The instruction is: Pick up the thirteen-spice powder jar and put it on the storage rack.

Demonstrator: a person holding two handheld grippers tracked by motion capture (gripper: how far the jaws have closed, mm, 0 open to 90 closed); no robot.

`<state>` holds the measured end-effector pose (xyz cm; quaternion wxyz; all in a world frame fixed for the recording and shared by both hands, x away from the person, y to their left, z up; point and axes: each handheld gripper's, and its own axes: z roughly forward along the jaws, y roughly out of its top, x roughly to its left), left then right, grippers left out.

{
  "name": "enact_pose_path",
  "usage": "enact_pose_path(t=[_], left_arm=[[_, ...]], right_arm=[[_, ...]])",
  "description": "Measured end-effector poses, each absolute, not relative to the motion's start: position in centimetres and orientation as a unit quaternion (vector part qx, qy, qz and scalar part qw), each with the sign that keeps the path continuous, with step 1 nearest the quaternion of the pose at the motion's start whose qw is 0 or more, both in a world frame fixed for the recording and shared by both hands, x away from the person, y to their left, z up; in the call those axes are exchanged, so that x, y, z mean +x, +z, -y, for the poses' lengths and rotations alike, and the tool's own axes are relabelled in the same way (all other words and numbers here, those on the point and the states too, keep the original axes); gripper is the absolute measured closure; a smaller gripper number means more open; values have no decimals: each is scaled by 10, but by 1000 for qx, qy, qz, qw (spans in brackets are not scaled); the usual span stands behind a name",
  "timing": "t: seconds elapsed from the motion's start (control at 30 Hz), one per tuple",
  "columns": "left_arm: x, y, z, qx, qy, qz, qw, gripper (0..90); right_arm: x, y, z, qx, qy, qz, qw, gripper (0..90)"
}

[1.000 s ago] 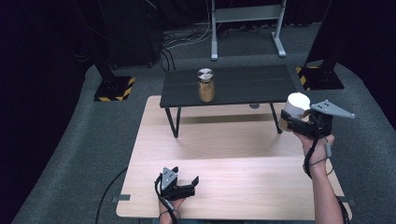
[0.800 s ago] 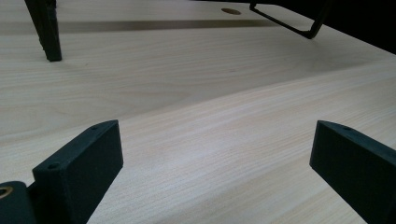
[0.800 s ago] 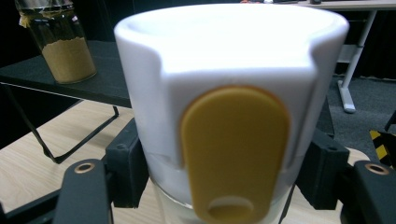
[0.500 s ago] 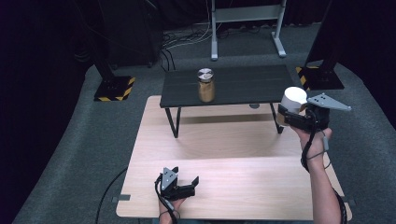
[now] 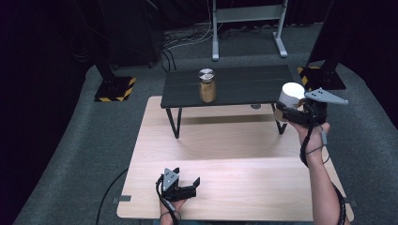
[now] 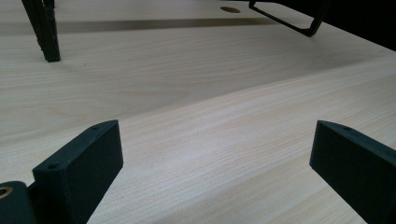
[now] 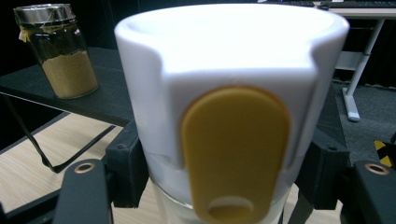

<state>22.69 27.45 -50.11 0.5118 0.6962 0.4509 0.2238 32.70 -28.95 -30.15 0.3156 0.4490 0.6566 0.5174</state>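
My right gripper (image 5: 287, 111) is shut on a container with a white cap (image 5: 291, 94), held in the air at the right end of the small black table (image 5: 234, 89). Close up in the right gripper view, the white cap (image 7: 224, 84) has a mustard-yellow flip tab (image 7: 236, 149), and the black jaws clamp the body below the cap. A glass jar (image 5: 207, 85) with a metal lid and tan powder stands upright on the black table; it is also at upper left in the right gripper view (image 7: 58, 51). My left gripper (image 5: 187, 187) lies open near the wooden table's front edge, nothing between its jaws.
The light wooden table (image 5: 225, 154) carries the black table, whose thin legs (image 6: 44, 28) stand on it. Yellow-and-black striped stand bases (image 5: 115, 89) sit on the grey carpet at left and right. A metal frame stand (image 5: 246, 28) is behind the tables.
My right gripper has carried the white-capped container slightly up and toward the black table's right end. The left gripper has stayed where it was.
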Motion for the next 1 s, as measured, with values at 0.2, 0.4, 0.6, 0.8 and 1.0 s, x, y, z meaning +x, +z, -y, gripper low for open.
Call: enact_pose_path(t=[0.2,0.4,0.6,0.8,1.0], left_arm=[[226,-501,-274,696,226,-449,512,25],[225,-501,-272,699,231,-447,509,24],[225,-501,-271,699,232,-446,508,23],[225,-501,-272,699,231,-446,509,23],[225,-501,-272,699,232,-446,509,23]], right_arm=[[333,-298,287,449,518,-656,316,296],[338,-292,284,448,514,-659,316,296],[345,-287,281,448,512,-660,319,296],[352,-282,277,445,507,-664,323,296],[358,-278,275,446,506,-663,324,296]])
